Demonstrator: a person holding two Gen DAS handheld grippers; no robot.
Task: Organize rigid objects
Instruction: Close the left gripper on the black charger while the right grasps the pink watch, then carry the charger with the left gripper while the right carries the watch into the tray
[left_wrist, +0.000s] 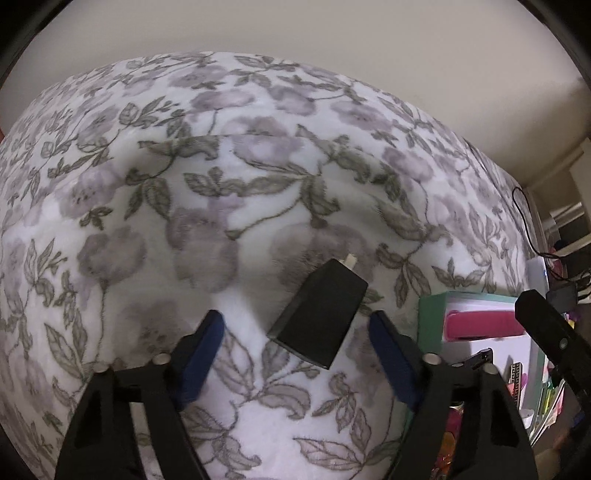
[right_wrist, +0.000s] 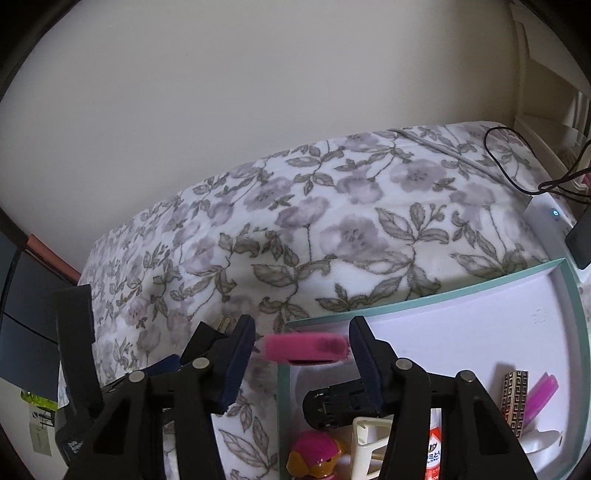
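A black plug adapter (left_wrist: 319, 314), the rigid thing nearest the left gripper (left_wrist: 297, 356), is seen in the left wrist view lying tilted on a floral blanket (left_wrist: 229, 177) spread over a bed, with a pale prong showing at its far end. It lies between the two blue-padded fingers (left_wrist: 201, 354), which are spread and touch it on neither side. A mint-rimmed white tray (left_wrist: 430, 321) is seen just to the right of that gripper, resting on the blanket, with a pink object (left_wrist: 480, 325) above it and part of the right gripper's black frame crossing its far corner. A white device (left_wrist: 537, 273) with black cables is seen beyond the tray at the bed's edge. In the right wrist view, the pink object (right_wrist: 306, 347), flat and oblong, is seen level between the fingers (right_wrist: 238, 358) of the right gripper (right_wrist: 301, 356), over the near left corner of the tray (right_wrist: 569, 295); its right end is met by the right pad, while whether the left pad touches it cannot be told, so the grip is left undecided. Inside the tray are seen a black hair clip (right_wrist: 338, 400), a cream clip (right_wrist: 365, 432), a pink-capped toy figure (right_wrist: 317, 458), a red-and-white tube (right_wrist: 434, 446), a key-patterned case (right_wrist: 515, 398) and a purple-pink piece (right_wrist: 539, 397). The adapter's prongs are glimpsed just left of the left finger.
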